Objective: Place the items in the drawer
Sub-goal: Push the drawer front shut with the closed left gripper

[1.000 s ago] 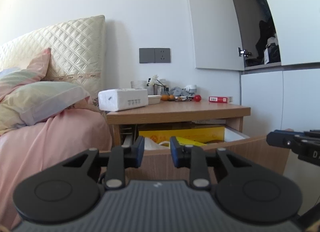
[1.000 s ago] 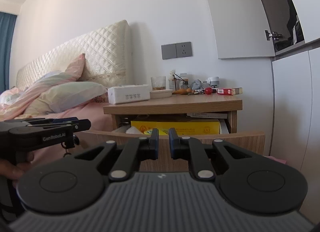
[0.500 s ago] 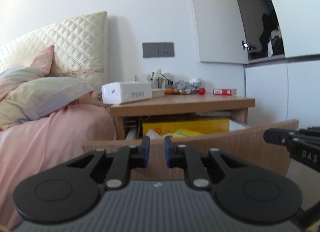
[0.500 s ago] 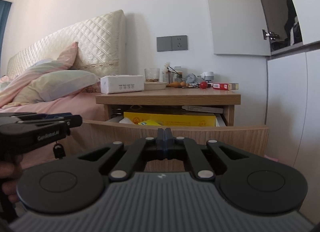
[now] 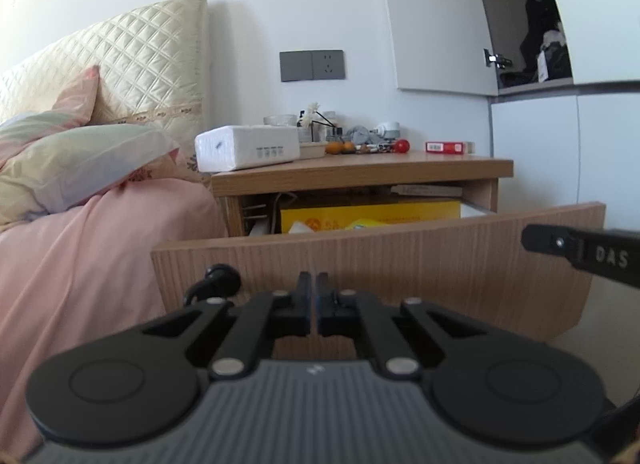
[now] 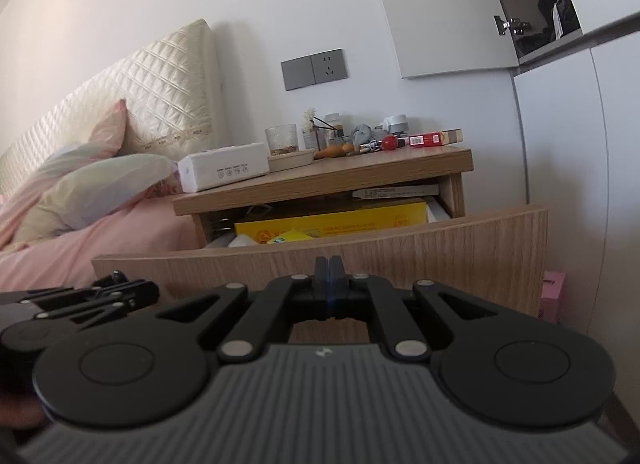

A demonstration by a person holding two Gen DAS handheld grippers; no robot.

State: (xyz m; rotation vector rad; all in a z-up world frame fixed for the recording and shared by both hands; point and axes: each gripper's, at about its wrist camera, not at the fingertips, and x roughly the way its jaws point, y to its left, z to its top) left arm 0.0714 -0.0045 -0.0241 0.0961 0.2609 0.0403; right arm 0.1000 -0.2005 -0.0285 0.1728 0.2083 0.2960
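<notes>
Drawer point(image 5: 400, 260) open; left gripper point(image 5: 311, 288) fingers nearly together, right gripper point(image 6: 327, 270) fingers pressed together, both w/ nothing.

There are two hand-held grippers: the left hand-held gripper point(image 5: 313, 291) and the right hand-held gripper point(image 6: 329, 272). There is one worktop point(image 5: 400, 170) with one open drawer point(image 5: 400, 260) under it. On the worktop sit one white tissue pack point(image 5: 247, 147), one glass cup point(image 6: 281, 139), one red ball point(image 6: 390, 142) and one red box point(image 5: 447, 147). In the drawer there is one big yellow box point(image 6: 344, 220). On the bed point(image 5: 80, 248) there are two pillows. The wall holds one grey socket plate point(image 5: 312, 65).
</notes>
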